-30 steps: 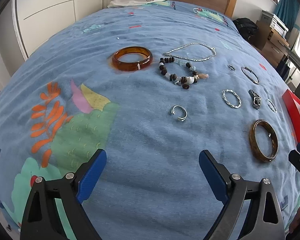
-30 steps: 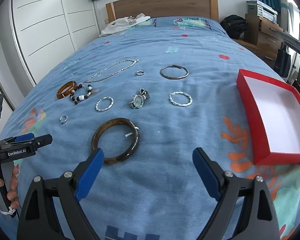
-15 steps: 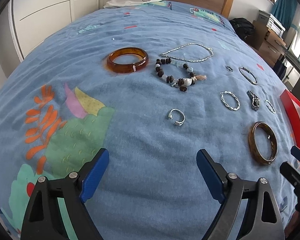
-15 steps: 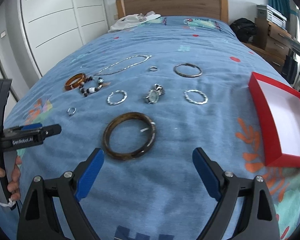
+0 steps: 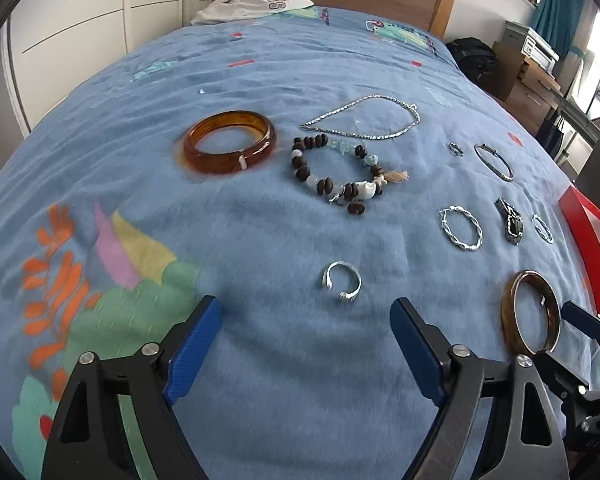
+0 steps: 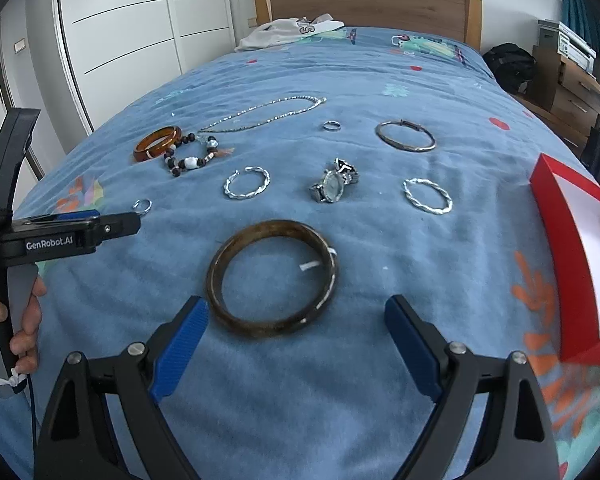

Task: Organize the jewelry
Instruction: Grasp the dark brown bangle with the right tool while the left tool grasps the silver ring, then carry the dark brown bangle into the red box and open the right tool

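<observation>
My left gripper (image 5: 306,336) is closing on nothing, with the ring (image 5: 342,281) just ahead on the bed (image 5: 260,64). My right gripper (image 6: 296,336) gapes empty before the bangle (image 6: 272,278). I could press either piece into the soft blanket, or have the bangle skid away.

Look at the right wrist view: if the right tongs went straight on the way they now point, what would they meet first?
Most likely the dark brown bangle, lying flat on the blue blanket just ahead of the open right tongs. Depth is hard to judge, so they might touch blanket first.
</observation>
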`<state>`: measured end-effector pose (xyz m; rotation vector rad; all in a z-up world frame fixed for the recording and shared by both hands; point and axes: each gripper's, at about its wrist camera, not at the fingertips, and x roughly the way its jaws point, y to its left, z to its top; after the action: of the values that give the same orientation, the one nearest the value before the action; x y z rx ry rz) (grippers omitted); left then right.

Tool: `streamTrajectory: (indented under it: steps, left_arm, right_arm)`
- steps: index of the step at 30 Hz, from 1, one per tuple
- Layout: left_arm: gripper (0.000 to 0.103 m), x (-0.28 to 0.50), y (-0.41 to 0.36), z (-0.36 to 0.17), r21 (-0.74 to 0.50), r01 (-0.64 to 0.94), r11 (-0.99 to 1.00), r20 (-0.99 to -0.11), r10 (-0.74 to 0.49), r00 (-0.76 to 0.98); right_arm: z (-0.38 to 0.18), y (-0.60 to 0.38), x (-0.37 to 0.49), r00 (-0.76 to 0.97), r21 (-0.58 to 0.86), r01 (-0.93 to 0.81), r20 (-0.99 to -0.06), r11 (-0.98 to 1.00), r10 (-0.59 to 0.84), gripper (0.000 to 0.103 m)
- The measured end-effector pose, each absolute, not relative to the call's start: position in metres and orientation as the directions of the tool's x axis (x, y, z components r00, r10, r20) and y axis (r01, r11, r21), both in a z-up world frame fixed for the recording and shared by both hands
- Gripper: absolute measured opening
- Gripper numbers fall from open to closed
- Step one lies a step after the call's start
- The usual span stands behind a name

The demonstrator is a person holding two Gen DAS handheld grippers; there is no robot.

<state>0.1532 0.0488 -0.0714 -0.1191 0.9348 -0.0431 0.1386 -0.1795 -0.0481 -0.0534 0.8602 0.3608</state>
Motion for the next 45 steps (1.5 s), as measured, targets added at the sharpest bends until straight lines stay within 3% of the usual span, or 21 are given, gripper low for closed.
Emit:
streamTrajectory:
  steps: [13,19,25,28,33,35,45]
  left_arm:
    - [0.077,0.166,0.045,-0.077,-0.118,0.023,0.993,-0.788,-0.108,0.606]
    - [0.068,0.168,0.042,-0.077,-0.109,0.046,0.993,-0.779,-0.114,0.616]
    - [0.054,0.168,0.037,-0.077,-0.108,0.075,0.991,-0.777,-0.131,0.616]
    - [0.048,0.168,0.036,-0.077,-0.110,0.081,0.991,-0.778,-0.136,0.614]
    - [0.025,0.168,0.040,-0.077,-0.159,0.082,0.984,-0.782,-0.177,0.597]
    - [0.021,0.166,0.042,-0.077,-0.173,0.089,0.981,-0.784,-0.192,0.590]
    - [0.021,0.156,0.039,-0.071,-0.173,0.090,0.981,-0.790,-0.193,0.582]
  right_arm:
    - [-0.059,-0.162,0.158,0.586,0.092,-0.383,-0.745,0.919,0.319,0.090]
    - [-0.060,-0.164,0.159,0.583,0.106,-0.376,-0.746,0.921,0.324,0.087]
    - [-0.061,-0.165,0.160,0.588,0.104,-0.361,-0.746,0.927,0.313,0.078]
    - [-0.061,-0.165,0.161,0.585,0.109,-0.362,-0.747,0.926,0.317,0.078]
    - [-0.060,-0.168,0.162,0.576,0.120,-0.365,-0.750,0.923,0.325,0.077]
    - [-0.059,-0.168,0.162,0.574,0.121,-0.366,-0.751,0.923,0.326,0.077]
    - [-0.049,-0.173,0.157,0.573,0.126,-0.358,-0.753,0.925,0.324,0.077]
